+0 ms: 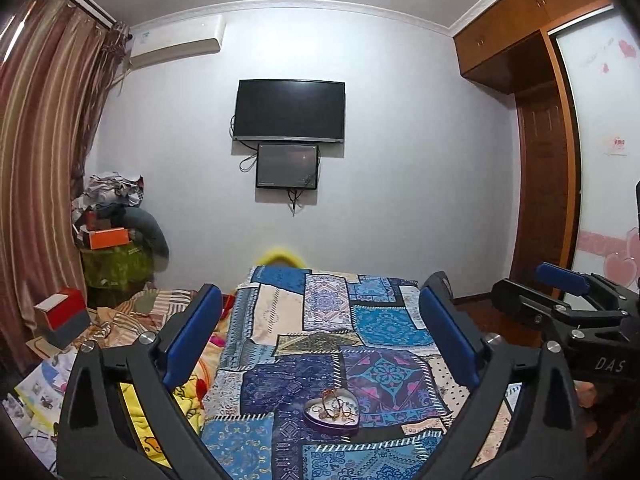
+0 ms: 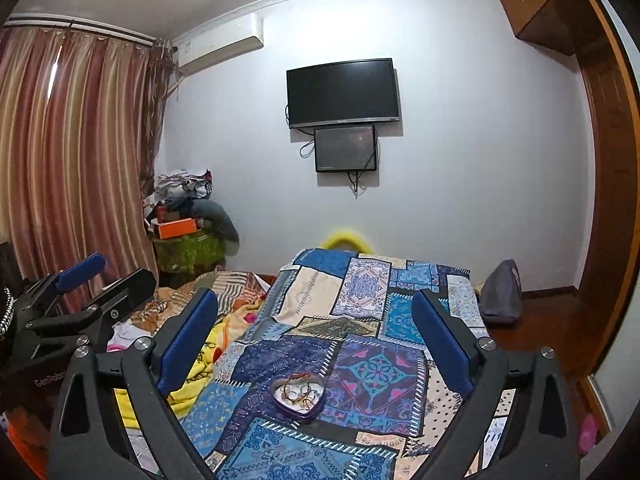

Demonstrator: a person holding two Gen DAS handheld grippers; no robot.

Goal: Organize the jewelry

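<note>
Two claws are up and both stand wide with nothing between their blue pads: my left claw frames the lower middle of its frame, and my right claw does the same in its own. Just below and between the fingers in each view sits the heart-shaped tin, lid off, resting on the patchwork blanket near the bottom center. Inside lies a tangle of jewelry, thin chains and small rings as far as I can tell; individual pieces are too small to separate. I judge these light, limp and snag-prone, so I would pinch one strand where it arches above the heap, not dig into the pile. The tin looks light and could skate or tip on soft bedding; steadying its rim with the other claw seems wise. Room is generous ahead and right across the blanket, while clutter of bedding and papers crowds the lower left, and the blanket's right edge drops to the floor.
</note>
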